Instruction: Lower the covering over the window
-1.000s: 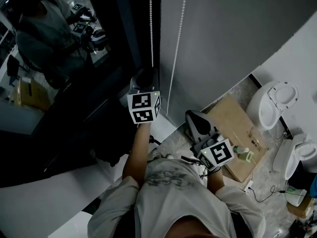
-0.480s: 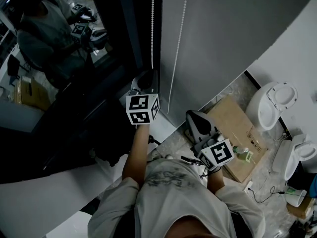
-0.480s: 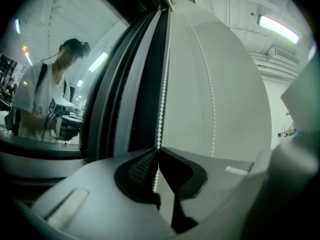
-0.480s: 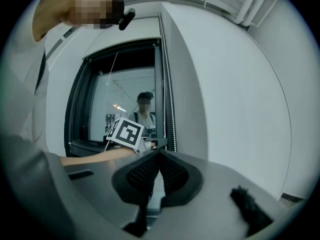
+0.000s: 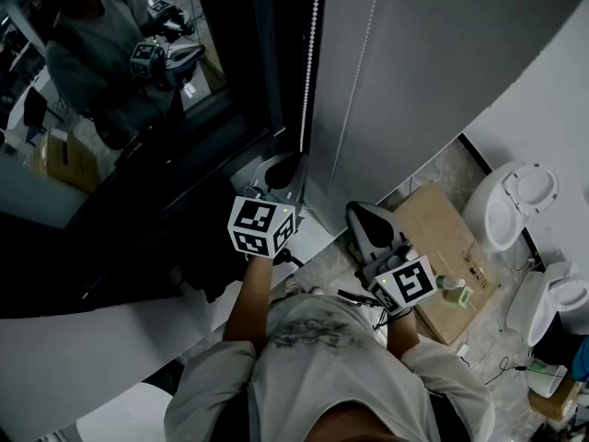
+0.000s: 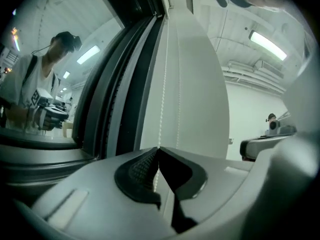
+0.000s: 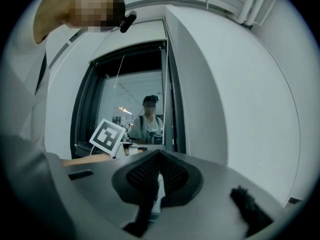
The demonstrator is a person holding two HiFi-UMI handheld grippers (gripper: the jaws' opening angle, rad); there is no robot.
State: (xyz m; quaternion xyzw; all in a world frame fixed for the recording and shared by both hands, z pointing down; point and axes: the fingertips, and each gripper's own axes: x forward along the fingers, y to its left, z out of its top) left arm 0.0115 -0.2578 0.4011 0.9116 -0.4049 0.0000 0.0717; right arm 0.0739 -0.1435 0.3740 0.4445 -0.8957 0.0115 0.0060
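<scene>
The grey roller blind (image 5: 442,53) hangs beside the dark window glass (image 5: 138,127), which mirrors the person. A white bead chain (image 5: 311,53) hangs along the frame, with a second strand (image 5: 363,63) over the blind. My left gripper (image 5: 291,161) is raised at the chain's lower end. In the left gripper view the bead chain (image 6: 162,94) runs down between the jaws of my left gripper (image 6: 159,149), which are closing, and the pads pinch it. My right gripper (image 5: 365,221) hangs lower, near the floor side. In the right gripper view my right gripper (image 7: 159,153) is shut with nothing in it.
A white window sill (image 5: 317,233) lies under the left gripper. A flat cardboard box (image 5: 442,247) lies on the floor at the right, with a small bottle (image 5: 451,284) on it. Two white toilets (image 5: 511,201) (image 5: 563,297) stand further right, with cables near them.
The left gripper has sunk a little and sits closer to the bead chain's lower end. The head view has shifted slightly. The right gripper has stayed put.
</scene>
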